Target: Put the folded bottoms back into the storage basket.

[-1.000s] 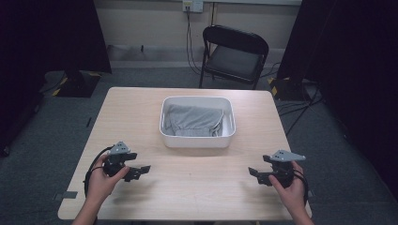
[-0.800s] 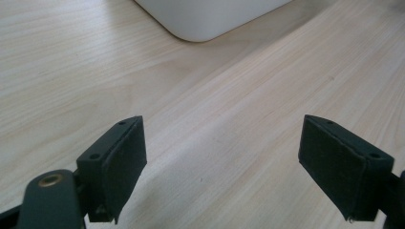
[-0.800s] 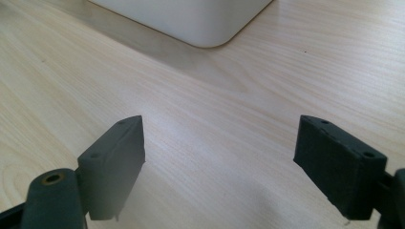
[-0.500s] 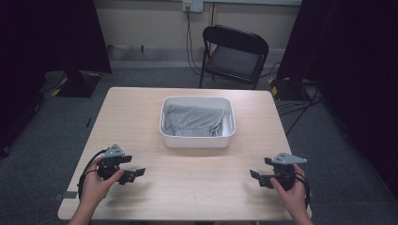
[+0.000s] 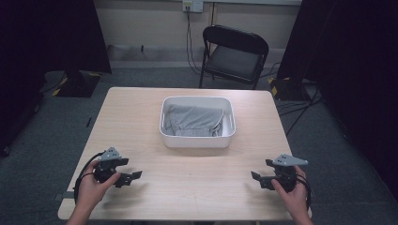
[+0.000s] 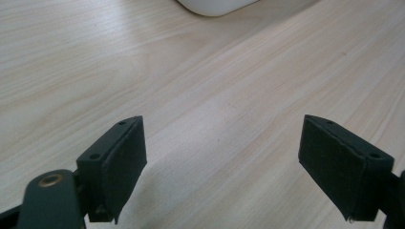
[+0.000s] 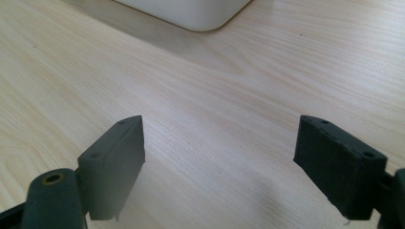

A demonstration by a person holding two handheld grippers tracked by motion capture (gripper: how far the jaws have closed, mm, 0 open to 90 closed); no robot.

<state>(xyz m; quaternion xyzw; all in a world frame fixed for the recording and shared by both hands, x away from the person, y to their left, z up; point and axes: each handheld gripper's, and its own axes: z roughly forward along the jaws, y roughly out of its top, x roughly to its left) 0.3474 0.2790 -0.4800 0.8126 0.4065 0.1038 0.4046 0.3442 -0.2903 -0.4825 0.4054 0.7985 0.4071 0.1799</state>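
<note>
The grey cloth (image 5: 193, 121) lies crumpled in the white tub (image 5: 197, 139) at tabletop (image 5: 197, 187) centre, long axis left-right. It sits at two o'clock from the left tongs (image 5: 129, 177) and at ten o'clock from the right tongs (image 5: 259, 180). Both are released, empty and about equally near, with only bare wood between.

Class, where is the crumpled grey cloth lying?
In the high view, the crumpled grey cloth lies inside the white rectangular plastic tub at the wooden table's centre.
</note>
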